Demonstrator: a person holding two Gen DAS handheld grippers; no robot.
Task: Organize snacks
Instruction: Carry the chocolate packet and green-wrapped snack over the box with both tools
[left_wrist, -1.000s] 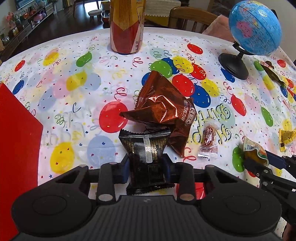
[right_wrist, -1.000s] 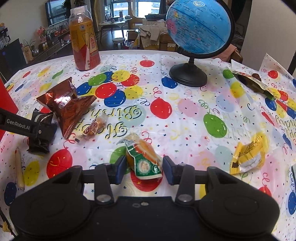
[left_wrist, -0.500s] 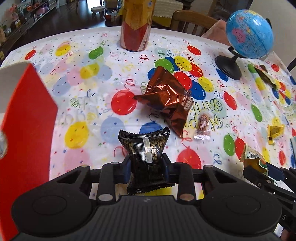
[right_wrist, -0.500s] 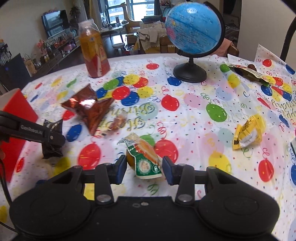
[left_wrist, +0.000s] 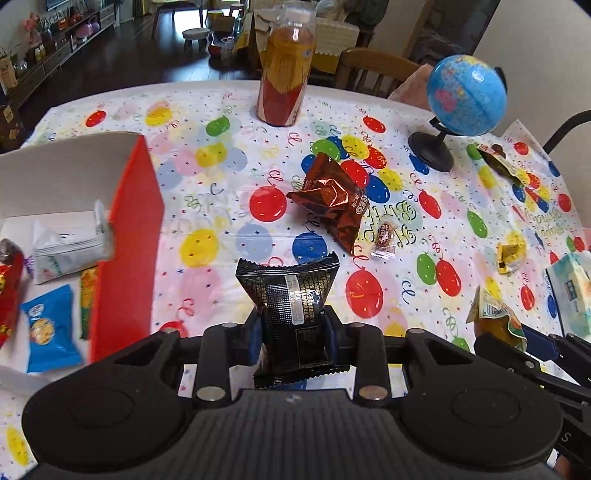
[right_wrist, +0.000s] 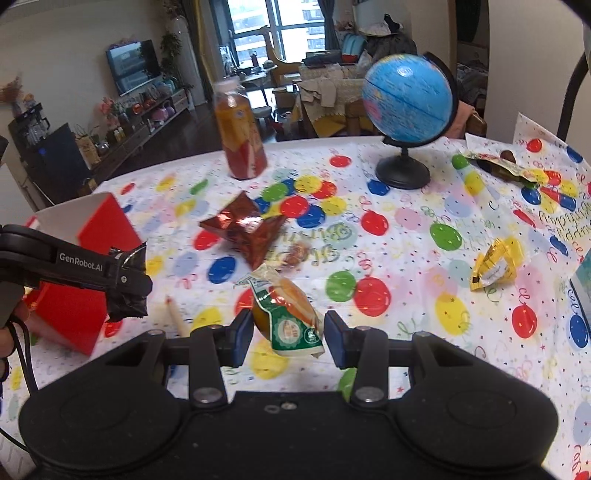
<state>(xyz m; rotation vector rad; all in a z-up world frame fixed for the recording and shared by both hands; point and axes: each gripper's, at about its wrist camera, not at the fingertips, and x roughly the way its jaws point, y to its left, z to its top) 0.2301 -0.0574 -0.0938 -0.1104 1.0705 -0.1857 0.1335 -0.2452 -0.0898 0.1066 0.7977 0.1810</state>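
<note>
A black snack packet (left_wrist: 291, 306) stands upright between the fingers of the left gripper (left_wrist: 293, 338), which are clamped on its lower half, holding it clear above the surface (left_wrist: 207, 206). A green-and-white snack pouch (right_wrist: 286, 314) with an orange filling sits between the fingers of the right gripper (right_wrist: 288, 338); the left pad touches it, and whether the right pad presses on it I cannot tell, though the pouch hangs off the surface.

In the left wrist view, a red box (left_wrist: 127, 240) lies at 9 o'clock from the black packet, open, with a blue packet (left_wrist: 46, 328) and a white packet (left_wrist: 70, 243) inside. At 12 o'clock a crumpled brown foil bag (left_wrist: 332, 199) lies on the balloon-print cloth, with a small wrapped candy (left_wrist: 384, 236) just beside it at its 4 o'clock. Farther at 12 o'clock stands a tall orange drink bottle (left_wrist: 286, 74). A blue globe (left_wrist: 465, 96) stands at 2 o'clock, and a yellow wrapper (left_wrist: 511, 253) lies at 3 o'clock.
</note>
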